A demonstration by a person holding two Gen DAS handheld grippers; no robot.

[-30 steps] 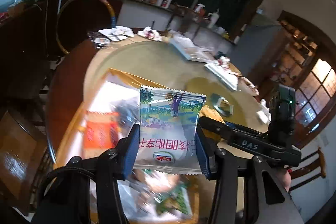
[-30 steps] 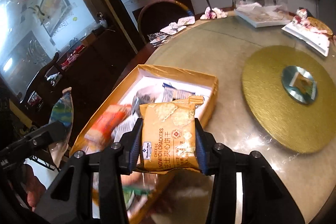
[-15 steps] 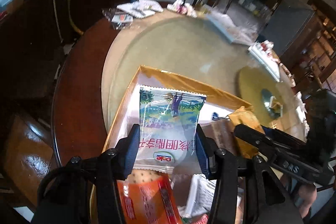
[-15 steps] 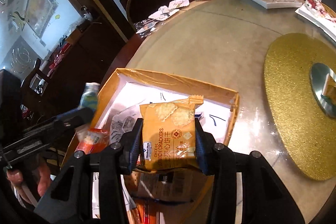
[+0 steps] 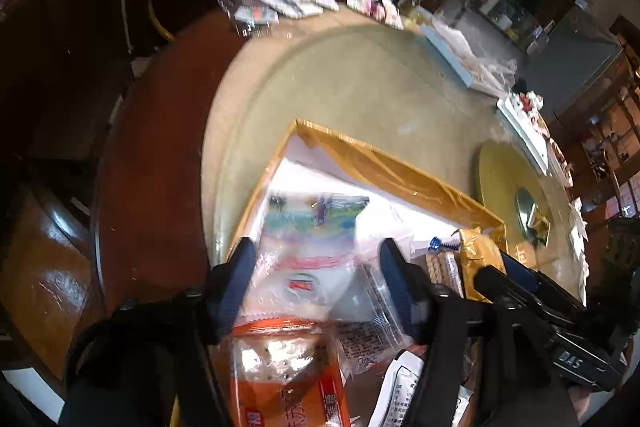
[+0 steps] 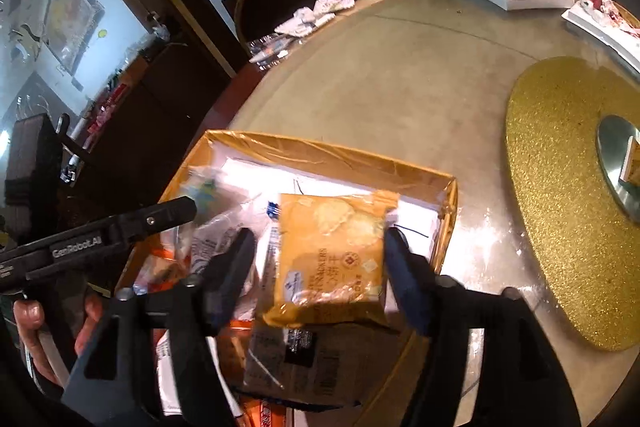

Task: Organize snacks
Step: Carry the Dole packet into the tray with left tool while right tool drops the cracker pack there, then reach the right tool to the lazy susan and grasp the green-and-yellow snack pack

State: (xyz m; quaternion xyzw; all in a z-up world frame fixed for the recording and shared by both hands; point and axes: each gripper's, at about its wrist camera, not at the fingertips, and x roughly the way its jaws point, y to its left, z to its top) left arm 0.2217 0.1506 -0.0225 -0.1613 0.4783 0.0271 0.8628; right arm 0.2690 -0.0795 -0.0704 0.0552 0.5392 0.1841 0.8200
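Your left gripper [image 5: 316, 267] is over the box [image 5: 384, 167], and its fingers stand wide apart. The fruit pouch [image 5: 312, 247] lies between them, but there is a gap on both sides — the pads do not press it. Its long axis runs away from you along the fingers, with the landscape picture at the far end and the round logo at the near end. It is blurred, so I cannot tell if it already rests on the other packets. Just under the near ends of the fingers you see an orange packet [image 5: 288, 375].

Your right gripper [image 6: 316, 259] is also spread open. The cracker pack [image 6: 332, 259] sits between the fingers, a little tilted, with clear space at the left finger; at the right finger I cannot tell if it touches. Its long axis also points forward along the fingers, the printed crackers at the far end and the words at the near end. It lies inside the box, over a brown packet [image 6: 320, 363] below the fingers.

Only the right view shows the left gripper from the side, to the left of the fingers, and the gold mat [image 6: 568, 195] on the table [image 6: 400, 67] to the right. Only the left view shows the pouch's face.
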